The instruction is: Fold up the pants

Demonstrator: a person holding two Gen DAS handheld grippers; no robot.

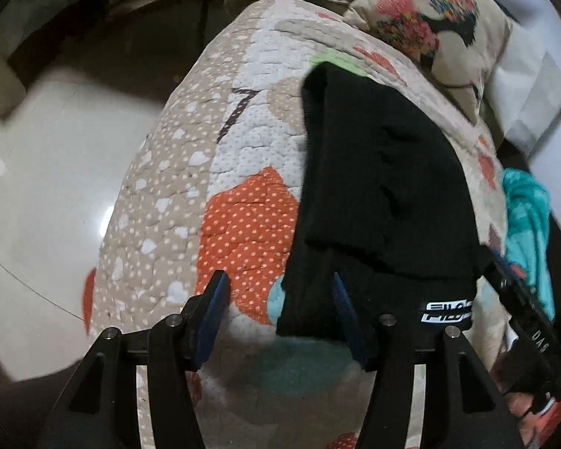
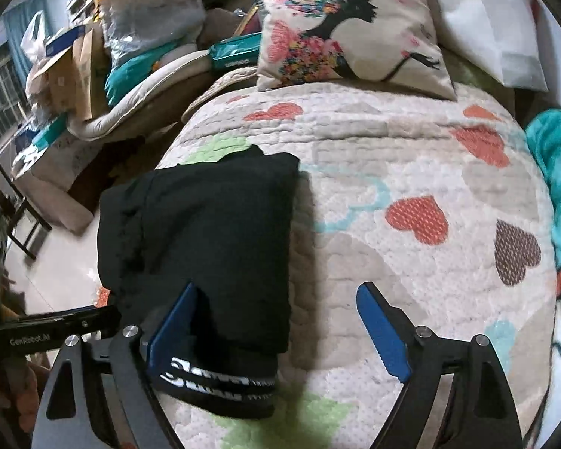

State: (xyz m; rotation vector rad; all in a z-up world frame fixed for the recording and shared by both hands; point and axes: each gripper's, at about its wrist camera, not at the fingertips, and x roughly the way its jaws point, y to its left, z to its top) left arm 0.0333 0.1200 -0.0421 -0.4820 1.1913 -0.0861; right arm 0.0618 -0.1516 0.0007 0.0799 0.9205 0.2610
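Observation:
The black pants (image 1: 377, 202) lie folded into a compact stack on the heart-patterned quilt (image 1: 243, 157), their white-lettered waistband (image 1: 447, 310) at the near end. My left gripper (image 1: 280, 284) is open and empty, straddling the pants' near left corner. In the right wrist view the pants (image 2: 213, 232) lie left of centre with the waistband (image 2: 220, 378) nearest. My right gripper (image 2: 280, 295) is open and empty above the pants' right edge; its left finger (image 2: 175, 321) overlaps the fabric. The right gripper's body (image 1: 523, 310) shows at the left view's right edge.
A printed cushion (image 2: 351, 26) and a white pillow (image 2: 486, 18) lie at the bed's far end. A teal blanket (image 2: 557, 172) lies on the right. Boxes and bags (image 2: 93, 56) are piled beside the bed. Pale tiled floor (image 1: 37, 187) lies to the left.

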